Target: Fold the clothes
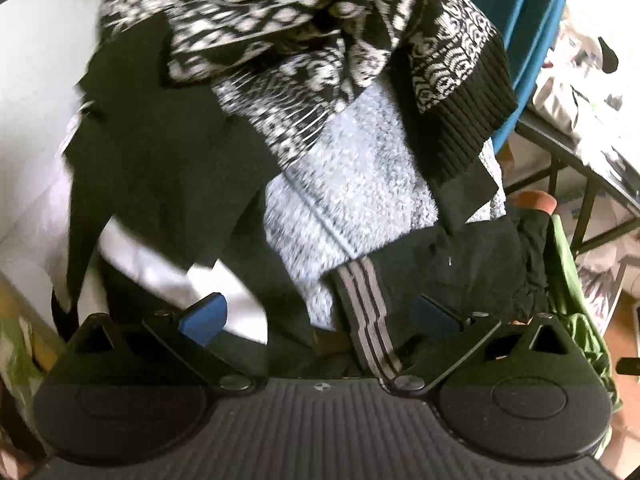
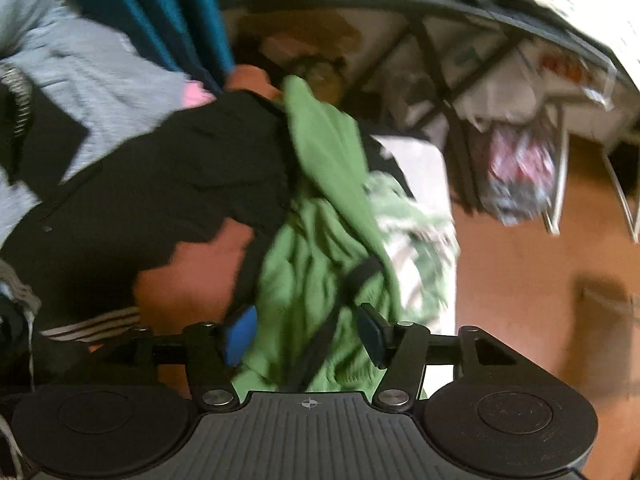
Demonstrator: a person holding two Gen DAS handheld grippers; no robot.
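In the left wrist view a heap of clothes fills the frame: a black-and-white patterned sweater (image 1: 304,52) on top, a grey fleecy garment (image 1: 360,184) under it, and a black garment (image 1: 160,152) on the left. My left gripper (image 1: 320,314) is open and wide above them, and a black cloth with pale stripes (image 1: 368,312) runs between its fingers. In the right wrist view a green garment (image 2: 320,240) lies crumpled between and below the fingers of my right gripper (image 2: 306,332). The pads stand apart from the cloth, open. A black garment (image 2: 180,184) lies to the left of the green one.
A white surface (image 1: 36,80) lies left of the heap, and a teal cloth (image 2: 160,12) hangs behind it. A dark metal-framed rack with bags (image 2: 516,168) stands to the right on an orange floor (image 2: 520,280). A skin-toned patch (image 2: 192,280), perhaps a person's leg, shows under the black cloth.
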